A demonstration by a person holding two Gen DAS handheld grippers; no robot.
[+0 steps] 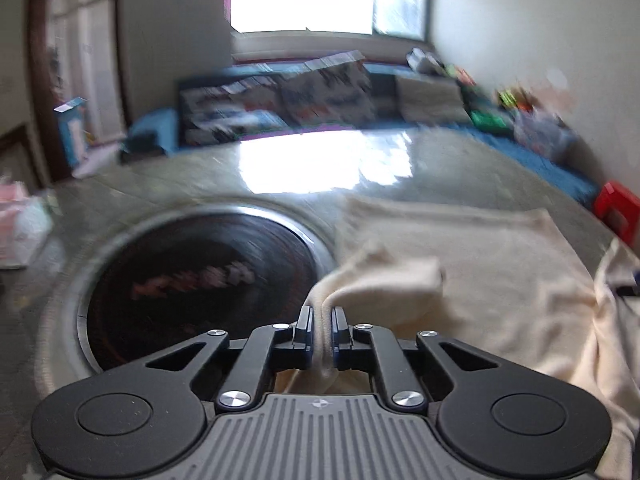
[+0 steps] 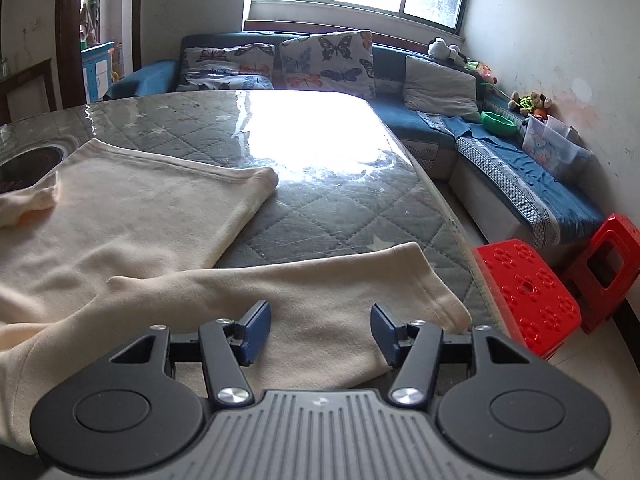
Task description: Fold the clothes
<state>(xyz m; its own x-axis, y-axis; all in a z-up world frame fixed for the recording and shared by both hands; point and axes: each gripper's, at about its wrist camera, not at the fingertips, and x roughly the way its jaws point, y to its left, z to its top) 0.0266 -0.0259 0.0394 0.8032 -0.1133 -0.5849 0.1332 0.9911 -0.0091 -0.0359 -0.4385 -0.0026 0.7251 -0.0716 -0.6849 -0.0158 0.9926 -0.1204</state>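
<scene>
Left hand-held gripper [image 1: 321, 322] clamped on cream sweater [image 1: 460, 264] fold, apparently lifted. Right hand-held gripper [image 2: 320, 330] open above sleeve [image 2: 320, 300], desk [image 2: 320, 208] at 12 o'clock.

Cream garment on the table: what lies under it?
The cream garment lies on a quilted grey table cover under glossy clear sheeting. Its left edge reaches a round dark inset in the table. Whatever is beneath the fabric's middle is covered.

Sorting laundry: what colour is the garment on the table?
Plain cream fleece garment, clearest in the right wrist view.
</scene>
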